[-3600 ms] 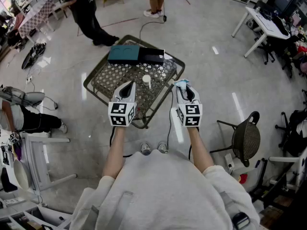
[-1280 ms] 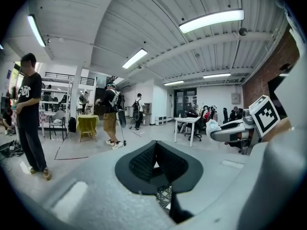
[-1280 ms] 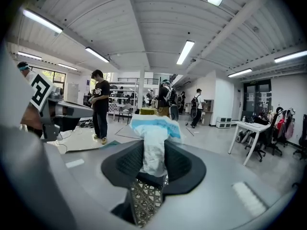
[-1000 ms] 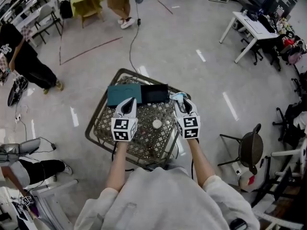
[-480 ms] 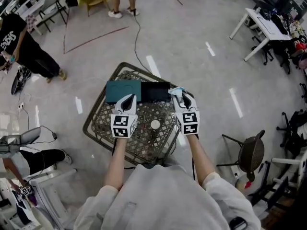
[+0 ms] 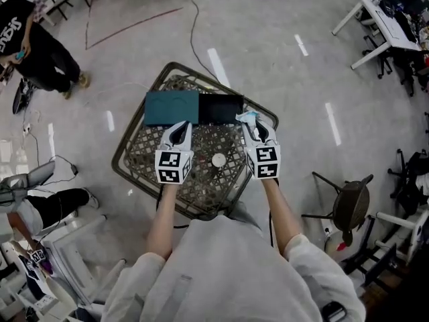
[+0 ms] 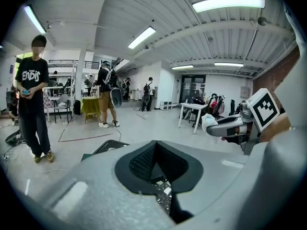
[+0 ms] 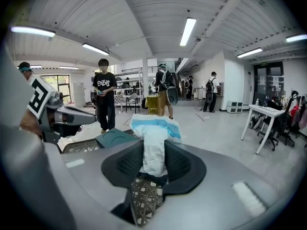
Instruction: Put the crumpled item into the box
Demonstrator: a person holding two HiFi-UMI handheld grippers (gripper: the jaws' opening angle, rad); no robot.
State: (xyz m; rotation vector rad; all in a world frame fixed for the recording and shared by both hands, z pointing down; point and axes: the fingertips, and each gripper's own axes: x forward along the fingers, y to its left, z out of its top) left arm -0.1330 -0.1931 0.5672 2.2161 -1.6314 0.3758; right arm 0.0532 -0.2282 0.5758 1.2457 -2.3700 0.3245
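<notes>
A wicker-topped table (image 6: 151, 173) holds a black open box (image 6: 221, 109) and, beside it, a teal lid (image 6: 171, 107). My right gripper (image 6: 252, 125) is shut on the crumpled white and blue item (image 6: 249, 117), which hangs by the black box's right end. In the right gripper view the crumpled item (image 8: 155, 140) sticks up between the pads of the right gripper (image 8: 154, 159), with the teal lid (image 8: 115, 138) beyond. My left gripper (image 6: 180, 133) hovers over the table just short of the teal lid. The left gripper (image 7: 156, 150) has its jaws together and holds nothing.
A small white round object (image 6: 218, 159) sits on the table between the grippers. A round chair (image 6: 352, 206) stands to the right, a white desk (image 6: 385, 25) at the far right. A person in black (image 6: 30, 42) stands at far left; cables cross the floor.
The person has stepped up to the table, so both grippers now hover over it near the boxes. The crumpled item stays gripped in the right gripper.
</notes>
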